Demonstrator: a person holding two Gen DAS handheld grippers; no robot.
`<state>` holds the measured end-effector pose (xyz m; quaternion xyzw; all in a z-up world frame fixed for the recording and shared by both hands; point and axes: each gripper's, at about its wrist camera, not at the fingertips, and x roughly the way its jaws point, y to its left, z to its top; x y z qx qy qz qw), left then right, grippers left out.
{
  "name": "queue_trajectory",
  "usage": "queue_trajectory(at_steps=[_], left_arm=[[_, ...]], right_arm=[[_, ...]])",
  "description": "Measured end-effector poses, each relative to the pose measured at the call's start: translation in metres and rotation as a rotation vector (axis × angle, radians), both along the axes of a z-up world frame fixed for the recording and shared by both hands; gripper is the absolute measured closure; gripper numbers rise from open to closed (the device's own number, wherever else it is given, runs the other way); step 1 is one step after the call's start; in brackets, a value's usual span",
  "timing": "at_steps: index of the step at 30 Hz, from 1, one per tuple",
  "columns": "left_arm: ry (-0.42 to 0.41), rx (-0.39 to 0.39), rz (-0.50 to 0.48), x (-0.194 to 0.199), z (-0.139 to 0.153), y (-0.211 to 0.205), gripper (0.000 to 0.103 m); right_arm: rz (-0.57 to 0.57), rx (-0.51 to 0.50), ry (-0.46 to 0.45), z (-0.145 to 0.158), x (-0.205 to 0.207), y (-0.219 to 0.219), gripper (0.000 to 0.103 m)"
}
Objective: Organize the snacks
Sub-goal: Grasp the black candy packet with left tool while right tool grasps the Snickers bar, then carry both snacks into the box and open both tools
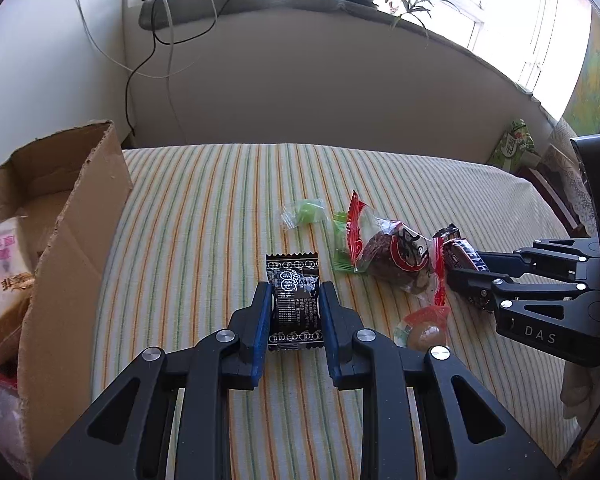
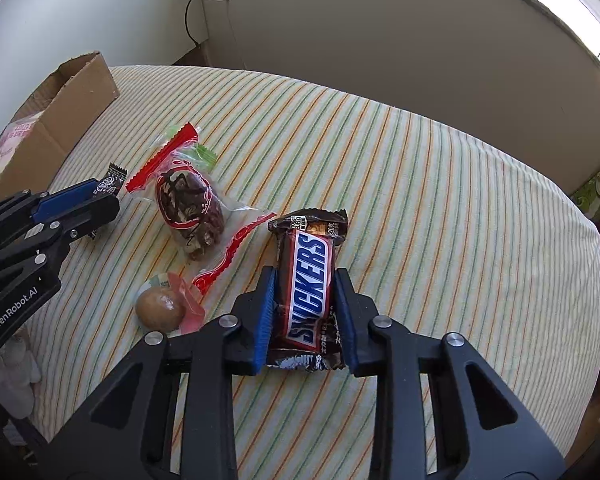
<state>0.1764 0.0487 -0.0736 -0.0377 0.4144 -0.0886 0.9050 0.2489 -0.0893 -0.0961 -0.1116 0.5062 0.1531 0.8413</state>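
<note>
Left hand-held gripper (image 1: 296,312) clamped on black sachet (image 1: 294,304), right hand-held gripper (image 2: 304,312) pinching Snickers bar (image 2: 308,288), both presumably bound for cardboard box (image 1: 80,216) leftward.

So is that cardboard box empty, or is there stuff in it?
Not empty. The box stands open, with a pink-printed packet inside.

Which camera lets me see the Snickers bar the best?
The right wrist view. There the Snickers bar fills the middle, its white label facing the camera, gripped by the right gripper. In the left wrist view the bar is small, off to the right edge, partly hidden behind that gripper's fingers, with only part of the label showing.
</note>
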Motion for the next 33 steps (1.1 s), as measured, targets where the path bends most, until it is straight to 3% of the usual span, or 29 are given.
queue_trajectory(at_steps=[4, 13, 24, 33], left_arm=[[-0.037, -0.01, 0.007, -0.012, 0.014, 0.003, 0.081], [-0.154, -0.017, 0.055, -0.051, 0.056, 0.031, 0.081], [-0.223, 0.027, 0.138, -0.088, 0.086, 0.079, 0.081], [-0.23, 0.033, 0.228, -0.105, 0.086, 0.125, 0.081]], right_arm=[[-0.032, 0.043, 0.002, 0.008, -0.006, -0.014, 0.074], [0.012, 0.118, -0.08, 0.064, -0.043, -0.021, 0.074], [0.169, 0.149, -0.144, 0.104, -0.067, 0.059, 0.074], [0.279, 0.167, -0.163, 0.106, -0.065, 0.151, 0.074]])
